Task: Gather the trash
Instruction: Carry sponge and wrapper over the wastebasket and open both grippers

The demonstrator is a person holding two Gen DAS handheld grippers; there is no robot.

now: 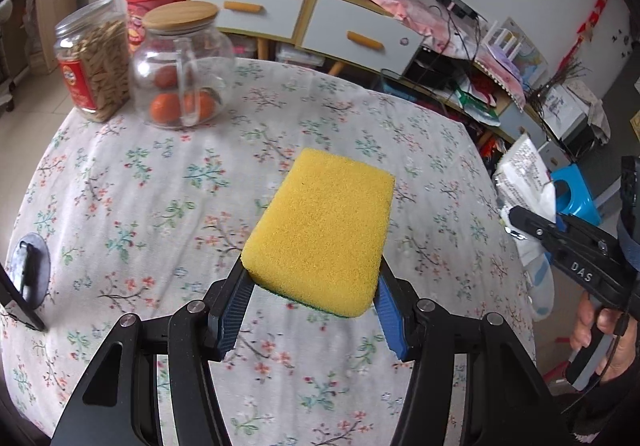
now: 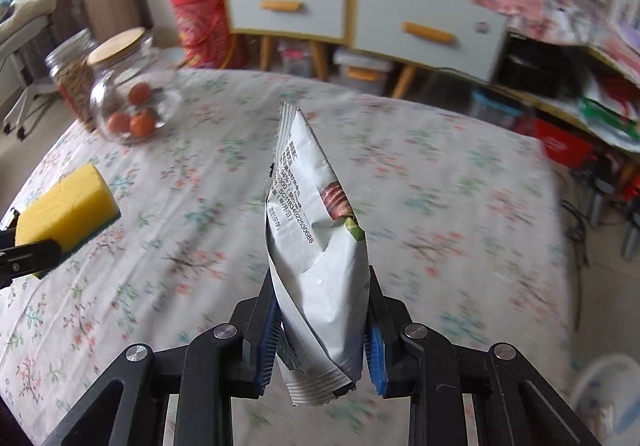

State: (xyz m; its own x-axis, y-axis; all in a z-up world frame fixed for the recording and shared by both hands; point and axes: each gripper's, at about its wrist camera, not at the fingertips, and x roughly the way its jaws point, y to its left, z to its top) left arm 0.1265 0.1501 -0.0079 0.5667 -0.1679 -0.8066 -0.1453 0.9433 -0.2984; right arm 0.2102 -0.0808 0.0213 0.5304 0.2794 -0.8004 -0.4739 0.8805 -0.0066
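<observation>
The snack wrapper (image 2: 316, 246), a crumpled white packet, stood pinched upright in the right gripper (image 2: 320, 330), lifted above the flowered tablecloth (image 2: 440, 205). The left gripper (image 1: 312, 298) was clenched on a yellow sponge (image 1: 320, 230), likewise held off the cloth. Most of the table lay bare beneath both tools; only a lidded glass jar (image 1: 180, 65) of oranges and a snack jar (image 1: 94, 61) stood near the far left edge. Beyond the far rim a drawer cabinet (image 1: 304, 13) stood close, and clutter crowded the right side. Both grippers pointed downward across the table, the right one beside its right edge, a hand (image 1: 600, 330) on its grip. That view was blurred, so what lay past the right edge was unclear.
</observation>
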